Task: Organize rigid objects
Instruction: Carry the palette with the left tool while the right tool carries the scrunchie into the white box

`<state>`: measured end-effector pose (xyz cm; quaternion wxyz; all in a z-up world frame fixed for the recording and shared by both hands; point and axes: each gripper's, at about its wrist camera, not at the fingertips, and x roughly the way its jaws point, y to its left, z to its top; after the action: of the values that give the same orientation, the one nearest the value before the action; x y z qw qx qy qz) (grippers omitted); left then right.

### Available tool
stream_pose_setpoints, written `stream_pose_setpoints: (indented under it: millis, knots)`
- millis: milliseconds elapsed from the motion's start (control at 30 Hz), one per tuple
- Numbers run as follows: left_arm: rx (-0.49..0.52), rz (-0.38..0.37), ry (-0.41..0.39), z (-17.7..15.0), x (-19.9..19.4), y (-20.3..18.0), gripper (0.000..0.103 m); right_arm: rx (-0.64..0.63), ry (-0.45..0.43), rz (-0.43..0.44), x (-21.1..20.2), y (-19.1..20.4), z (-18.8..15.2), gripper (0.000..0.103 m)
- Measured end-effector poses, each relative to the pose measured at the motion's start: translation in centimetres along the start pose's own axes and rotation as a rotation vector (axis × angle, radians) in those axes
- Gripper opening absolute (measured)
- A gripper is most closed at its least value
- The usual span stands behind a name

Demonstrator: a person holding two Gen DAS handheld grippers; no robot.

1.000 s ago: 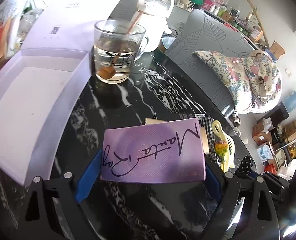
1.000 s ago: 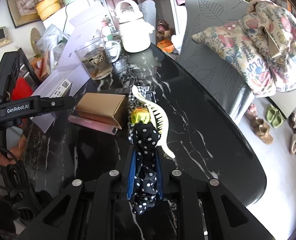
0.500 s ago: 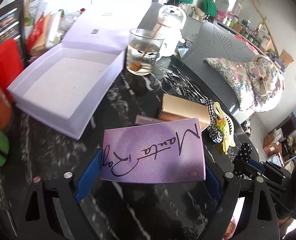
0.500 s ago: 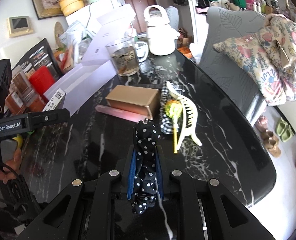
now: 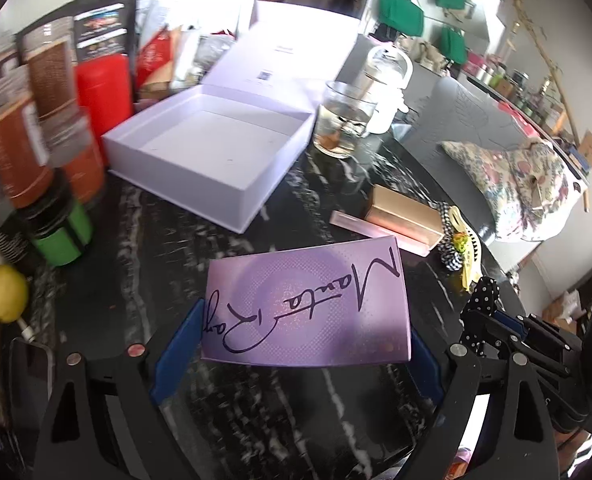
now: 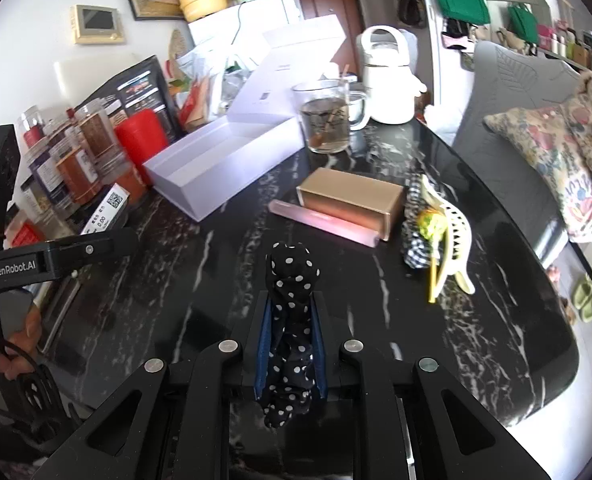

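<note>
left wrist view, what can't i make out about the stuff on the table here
- Jars: labels motion-blurred, unreadable.
- Gold box: near end hidden behind the purple card.
- Hair claw: partly hidden by the checked cloth.
- Phone: cut off by the left gripper body.

Flat purple card box with dark script lettering (image 5: pixel 308 300) covers the tips of both blue pads of the left gripper (image 5: pixel 296 344); the table under it is hidden too. Tall jars with brown and orange contents (image 5: pixel 23 120), far left of that claw, are motion-smeared and their labels unreadable. Dark flat slab at the lower left (image 5: pixel 29 372) is cut by the frame edge. Black white-dotted fabric scrunchie (image 6: pixel 291 320) fills the gap between the right gripper's (image 6: pixel 291 320) blue pads and hides their inner faces. QR label (image 6: pixel 109 210) text is too small to read.
</note>
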<state>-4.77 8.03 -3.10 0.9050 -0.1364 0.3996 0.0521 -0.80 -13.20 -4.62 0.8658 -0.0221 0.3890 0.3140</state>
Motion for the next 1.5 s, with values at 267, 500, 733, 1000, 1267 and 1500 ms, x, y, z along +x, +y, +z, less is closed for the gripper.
stream_pose_setpoints:
  millis: [267, 500, 733, 1000, 1267, 1500]
  knots:
    - [-0.039, 0.049, -0.040, -0.5, -2.1, 2.4, 0.091, -0.072, -0.005, 0.045, 1.0, 3.3, 1.3, 0.018]
    - [-0.037, 0.067, -0.065, 0.2, -2.2, 3.7, 0.091, -0.122, -0.011, 0.063, 2.2, 5.5, 2.5, 0.018]
    - [-0.030, 0.078, -0.064, 2.5, -1.1, 4.8, 0.091, -0.127, -0.017, 0.067, 3.3, 6.4, 4.3, 0.018]
    - [-0.016, 0.093, -0.081, 5.7, 0.3, 5.4, 0.091, -0.132, -0.015, 0.075, 5.7, 7.0, 6.8, 0.018]
    - [-0.018, 0.088, -0.091, 8.6, 1.9, 5.9, 0.091, -0.143, -0.033, 0.092, 7.3, 7.4, 9.6, 0.018]
    - [-0.015, 0.089, -0.110, 11.5, 3.0, 6.3, 0.091, -0.170, -0.058, 0.105, 8.5, 7.5, 12.5, 0.018]
